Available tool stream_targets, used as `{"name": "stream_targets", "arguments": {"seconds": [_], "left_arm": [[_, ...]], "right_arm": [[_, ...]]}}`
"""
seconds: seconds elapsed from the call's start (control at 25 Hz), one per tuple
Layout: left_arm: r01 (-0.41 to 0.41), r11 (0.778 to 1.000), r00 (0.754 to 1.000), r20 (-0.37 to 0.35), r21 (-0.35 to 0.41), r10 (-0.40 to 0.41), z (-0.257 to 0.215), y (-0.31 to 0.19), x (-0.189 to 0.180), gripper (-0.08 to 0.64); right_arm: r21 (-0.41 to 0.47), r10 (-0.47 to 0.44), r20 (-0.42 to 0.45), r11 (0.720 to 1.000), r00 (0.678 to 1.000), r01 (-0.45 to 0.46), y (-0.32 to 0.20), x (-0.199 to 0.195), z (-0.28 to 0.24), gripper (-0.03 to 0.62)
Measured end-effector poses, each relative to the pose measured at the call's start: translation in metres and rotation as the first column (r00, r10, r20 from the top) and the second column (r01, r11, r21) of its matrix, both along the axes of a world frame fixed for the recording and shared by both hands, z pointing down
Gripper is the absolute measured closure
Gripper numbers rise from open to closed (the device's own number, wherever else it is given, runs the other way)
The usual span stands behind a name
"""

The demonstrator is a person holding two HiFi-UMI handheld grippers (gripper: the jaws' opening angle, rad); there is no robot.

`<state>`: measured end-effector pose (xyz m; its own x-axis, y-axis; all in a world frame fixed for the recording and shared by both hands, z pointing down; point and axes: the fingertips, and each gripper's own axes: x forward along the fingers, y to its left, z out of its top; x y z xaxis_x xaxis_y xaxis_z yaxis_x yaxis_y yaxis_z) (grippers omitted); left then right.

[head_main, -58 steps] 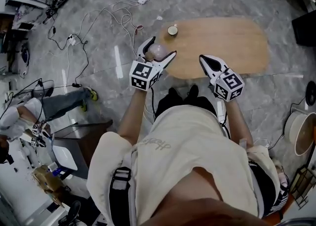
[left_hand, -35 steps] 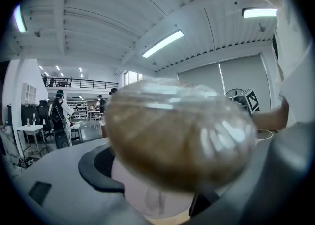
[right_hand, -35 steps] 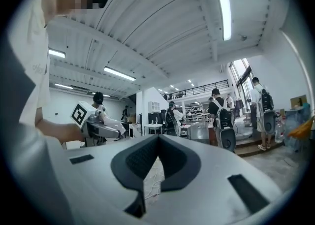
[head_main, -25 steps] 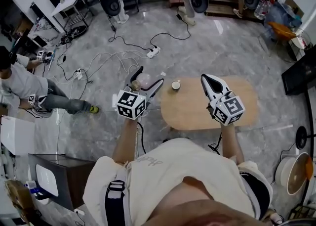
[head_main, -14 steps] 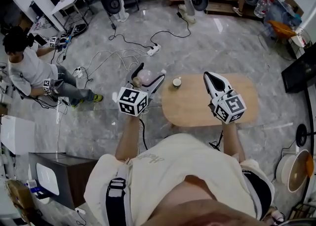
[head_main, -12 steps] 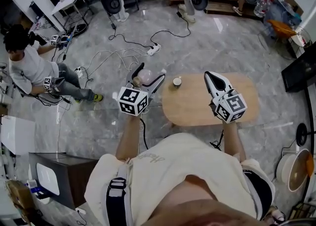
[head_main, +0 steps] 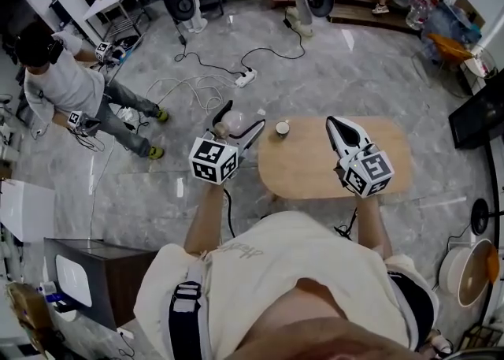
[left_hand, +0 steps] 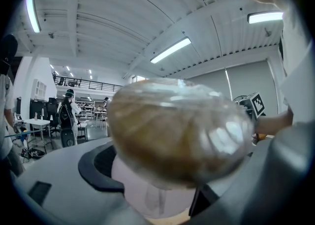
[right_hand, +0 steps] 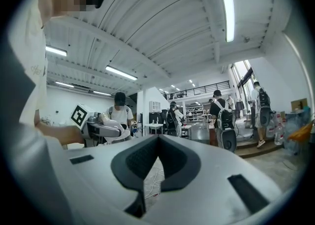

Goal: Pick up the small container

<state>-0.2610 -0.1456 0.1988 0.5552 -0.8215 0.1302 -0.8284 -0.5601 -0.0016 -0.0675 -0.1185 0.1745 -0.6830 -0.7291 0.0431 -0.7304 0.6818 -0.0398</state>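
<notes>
The small container (head_main: 233,122) is round, with a see-through shiny dome lid and a pale smooth bottom, and something brown fills it under the lid. The left hand-held gripper (head_main: 241,116) pinches it between its spread jaws, up in the air just beside the left end of the oval wooden desk (head_main: 394,163). The right hand-held gripper (head_main: 332,122) is pressed together with nothing in it, and a little round cup (head_main: 282,128) stands on the desk near the container.
</notes>
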Motion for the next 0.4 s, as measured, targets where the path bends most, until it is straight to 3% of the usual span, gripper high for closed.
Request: {"name": "stream_targets", "arguments": {"seconds": [0.4], "left_arm": [[0.007,1.000,1.000,0.002,-0.017,-0.007,0.0025,0.0039,-0.0012,0.138]], "right_arm": [[-0.014,-0.013,-0.007,1.000,1.000,0.013,0.0023,-0.0022,0.0049,0.598]]}}
